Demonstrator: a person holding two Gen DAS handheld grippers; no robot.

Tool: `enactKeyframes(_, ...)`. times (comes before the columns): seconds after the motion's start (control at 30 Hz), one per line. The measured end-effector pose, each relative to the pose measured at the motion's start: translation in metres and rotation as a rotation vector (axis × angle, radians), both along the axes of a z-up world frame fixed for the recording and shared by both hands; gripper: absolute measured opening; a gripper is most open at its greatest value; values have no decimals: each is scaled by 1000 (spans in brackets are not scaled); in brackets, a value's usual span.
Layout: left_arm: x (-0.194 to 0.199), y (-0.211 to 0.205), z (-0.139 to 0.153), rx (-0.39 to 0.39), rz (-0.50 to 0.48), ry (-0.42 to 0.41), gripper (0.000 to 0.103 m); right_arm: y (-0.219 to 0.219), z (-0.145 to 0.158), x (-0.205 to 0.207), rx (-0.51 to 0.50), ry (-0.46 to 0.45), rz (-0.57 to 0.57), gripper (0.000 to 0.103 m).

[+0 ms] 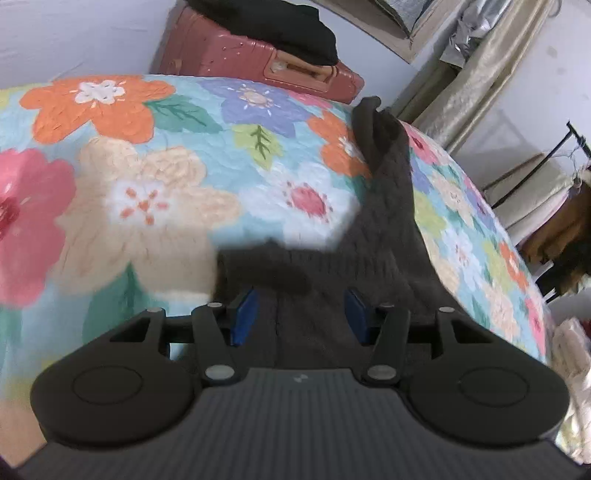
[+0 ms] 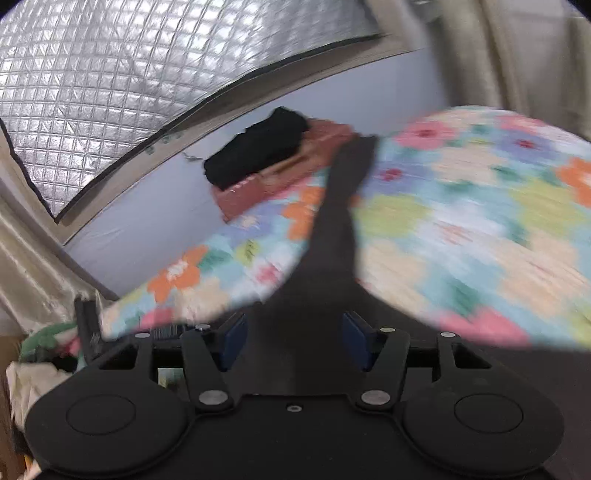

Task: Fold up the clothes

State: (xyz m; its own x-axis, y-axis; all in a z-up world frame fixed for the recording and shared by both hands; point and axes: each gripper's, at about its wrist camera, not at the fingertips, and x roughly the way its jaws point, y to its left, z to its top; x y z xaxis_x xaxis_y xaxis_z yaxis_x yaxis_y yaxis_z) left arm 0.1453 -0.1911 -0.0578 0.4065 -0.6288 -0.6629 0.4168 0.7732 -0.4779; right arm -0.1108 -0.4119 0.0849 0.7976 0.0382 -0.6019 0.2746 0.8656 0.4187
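Observation:
A dark grey knitted garment (image 1: 384, 236) lies on the floral bed cover (image 1: 147, 184), stretching from my left gripper (image 1: 301, 314) up to a bunched end at the far edge. The left gripper's blue pads (image 1: 243, 314) stand apart, with the cloth lying between and under them. In the right wrist view the same dark garment (image 2: 332, 236) runs as a narrow strip from my right gripper (image 2: 293, 339) toward the far bed edge. The right pads (image 2: 354, 339) are also apart, with the cloth between them. This view is motion-blurred.
A pink suitcase (image 1: 258, 55) with a black folded garment (image 1: 288, 29) on top stands behind the bed. Beige curtains (image 1: 480, 74) and a clothes rack (image 1: 569, 221) are to the right. A silver quilted window cover (image 2: 129, 74) is on the wall.

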Motion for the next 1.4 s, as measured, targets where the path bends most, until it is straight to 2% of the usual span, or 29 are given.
enactKeyframes(0.07, 13, -2, 4, 29, 13, -57, 50, -11, -9, 63, 35, 6, -15, 63)
enactKeyframes(0.23, 37, 20, -8, -56, 75, 86, 50, -53, -36, 194, 48, 50, -85, 63)
enactKeyframes(0.3, 40, 21, -7, -16, 90, 17, 51, -69, -43, 237, -21, 66, -109, 63)
enactKeyframes(0.37, 45, 19, -14, -3, 102, 6, 51, -84, -53, 272, -91, 94, -165, 63)
enactKeyframes(0.43, 52, 15, -24, -72, 96, 46, 51, -104, -66, 297, -88, 104, -242, 63)
enactKeyframes(0.5, 56, 8, -33, -115, 85, 89, 51, -126, -83, 313, -22, 113, -263, 63)
enactKeyframes(0.53, 56, 3, -34, -111, 77, 87, 51, -136, -94, 322, 29, 133, -241, 63)
enactKeyframes(0.57, 55, -4, -34, -85, 65, 67, 51, -141, -99, 327, 56, 128, -224, 57)
enactKeyframes(0.6, 52, -11, -34, -57, 54, 41, 51, -143, -102, 325, 66, 100, -209, 29)
enactKeyframes(0.63, 50, -17, -33, -33, 38, 13, 51, -146, -102, 319, 71, 67, -214, 21)
enactKeyframes(0.7, 46, -28, -31, 0, -1, -26, 52, -153, -96, 299, 113, -30, -241, 16)
enactKeyframes(0.83, 36, -45, -31, 9, -103, -43, 56, -163, -75, 249, 180, -190, -292, 13)
enactKeyframes(1.03, 24, -55, -29, 35, -133, -59, 58, -160, -28, 186, 111, -373, -380, 13)
enactKeyframes(1.1, 23, -55, -28, 23, -129, -59, 59, -158, -12, 183, 82, -403, -391, 13)
enactKeyframes(1.17, 23, -55, -29, 13, -120, -53, 59, -149, 9, 203, -24, -361, -361, 13)
enactKeyframes(1.23, 24, -54, -31, 2, -113, -42, 59, -130, 20, 249, -185, -254, -289, 15)
enactKeyframes(1.27, 24, -54, -31, 0, -112, -40, 59, -121, 22, 274, -259, -195, -248, 23)
enactKeyframes(1.3, 24, -54, -32, 2, -113, -40, 59, -116, 18, 300, -291, -120, -179, 36)
enactKeyframes(1.33, 24, -54, -33, 5, -114, -40, 59, -111, 9, 326, -270, -37, -96, 41)
enactKeyframes(1.37, 25, -54, -35, 6, -116, -42, 59, -106, 1, 350, -244, 37, -22, 41)
enactKeyframes(1.4, 25, -53, -37, 4, -115, -39, 59, -107, -4, 357, -190, 45, -1, 41)
